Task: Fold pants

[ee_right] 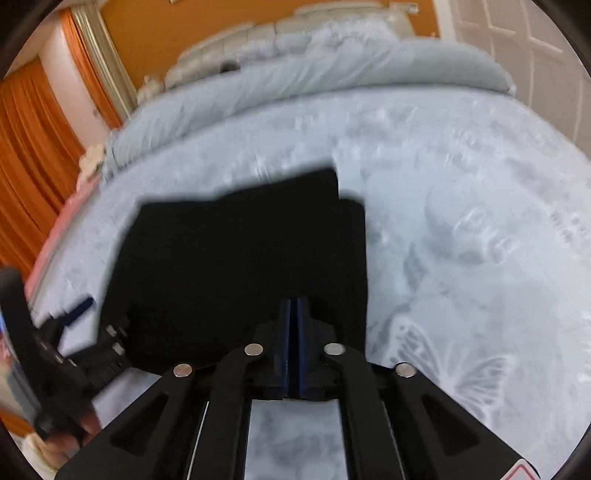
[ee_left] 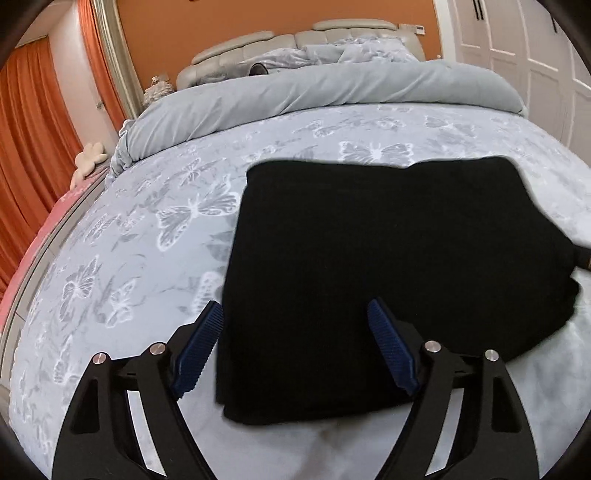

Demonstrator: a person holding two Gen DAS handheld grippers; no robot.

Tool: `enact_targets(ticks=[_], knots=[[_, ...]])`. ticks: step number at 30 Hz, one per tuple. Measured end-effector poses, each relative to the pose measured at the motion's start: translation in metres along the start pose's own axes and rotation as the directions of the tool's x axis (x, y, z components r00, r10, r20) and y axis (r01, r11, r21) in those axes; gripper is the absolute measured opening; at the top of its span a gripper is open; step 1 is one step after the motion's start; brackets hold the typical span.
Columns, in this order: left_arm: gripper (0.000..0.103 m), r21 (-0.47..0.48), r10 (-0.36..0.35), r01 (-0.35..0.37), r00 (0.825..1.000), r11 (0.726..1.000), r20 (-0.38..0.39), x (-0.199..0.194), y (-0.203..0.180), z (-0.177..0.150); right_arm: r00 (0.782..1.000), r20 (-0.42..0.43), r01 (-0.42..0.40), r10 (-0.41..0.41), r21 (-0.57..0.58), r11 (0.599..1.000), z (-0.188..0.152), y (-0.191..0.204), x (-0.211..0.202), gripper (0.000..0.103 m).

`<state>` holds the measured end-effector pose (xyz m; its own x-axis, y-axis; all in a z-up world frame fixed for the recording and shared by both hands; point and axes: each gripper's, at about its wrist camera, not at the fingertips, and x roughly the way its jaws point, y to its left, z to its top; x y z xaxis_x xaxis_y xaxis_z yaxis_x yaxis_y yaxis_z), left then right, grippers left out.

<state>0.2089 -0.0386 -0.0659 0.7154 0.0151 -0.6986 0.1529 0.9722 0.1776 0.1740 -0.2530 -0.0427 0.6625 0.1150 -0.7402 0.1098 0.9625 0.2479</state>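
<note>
The right-wrist view was smeared: the bedsheet (ee_right: 461, 221) pattern and far headboard (ee_right: 280, 29) lost detail. The black pants (ee_right: 240, 258) showed no visible folds or seams. The left gripper (ee_right: 79, 323) was cut off at the left edge.

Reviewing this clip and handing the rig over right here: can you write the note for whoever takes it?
Left gripper: open, over the near left corner of the pants, nothing gripped.
Right gripper: jaws nearly together above the near edge of the pants; whether any cloth is pinched cannot be told.
Pants: folded into a compact black rectangle, flat on the butterfly bedspread.
Done: the folds appear made.
Left: probably only squaring the uneven far edge, then withdrawing.
</note>
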Motion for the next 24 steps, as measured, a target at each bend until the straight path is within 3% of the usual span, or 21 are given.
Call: enact_targets(ticks=[4,6,8,10,12,15,19,24], knots=[[0.082,-0.051,-0.003,0.007,0.997,0.999,0.079,-0.060,0.018,-0.005,0.991,0.128,0.036,-0.028,-0.066,0.997,-0.007,0.013,-0.061,0.021],[0.088,-0.101,-0.004,0.015,0.995,0.995,0.102,-0.090,0.031,-0.009,0.985,0.169,0.042,-0.030,-0.067,0.997,-0.015,0.013,-0.089,0.045],[0.092,-0.130,-0.025,0.039,0.994,0.991,0.107,-0.114,0.039,-0.016,0.976,0.215,0.044,-0.030,-0.059,0.997,-0.021,0.013,-0.111,0.059],[0.096,-0.172,-0.039,0.059,0.992,0.983,0.119,-0.139,0.051,-0.031,0.965,0.257,0.072,-0.050,-0.077,0.994,-0.034,0.014,-0.134,0.063],[0.098,-0.218,-0.045,0.073,0.991,0.973,0.129,-0.158,0.059,-0.048,0.956,0.284,0.107,-0.074,-0.101,0.989,-0.048,0.014,-0.152,0.073],[0.098,-0.238,-0.040,0.061,0.995,0.969,0.095,-0.170,0.066,-0.067,0.951,0.298,0.127,-0.088,-0.114,0.985,-0.070,0.011,-0.169,0.076],[0.098,-0.207,0.026,0.000,0.992,0.978,0.124,-0.188,0.063,-0.091,0.948,0.296,0.149,-0.117,-0.086,0.985,-0.093,-0.001,-0.178,0.077],[0.098,-0.108,0.044,-0.027,0.986,0.994,0.159,-0.196,0.046,-0.108,0.967,0.228,0.120,-0.110,-0.031,0.992,-0.118,-0.014,-0.169,0.080]])
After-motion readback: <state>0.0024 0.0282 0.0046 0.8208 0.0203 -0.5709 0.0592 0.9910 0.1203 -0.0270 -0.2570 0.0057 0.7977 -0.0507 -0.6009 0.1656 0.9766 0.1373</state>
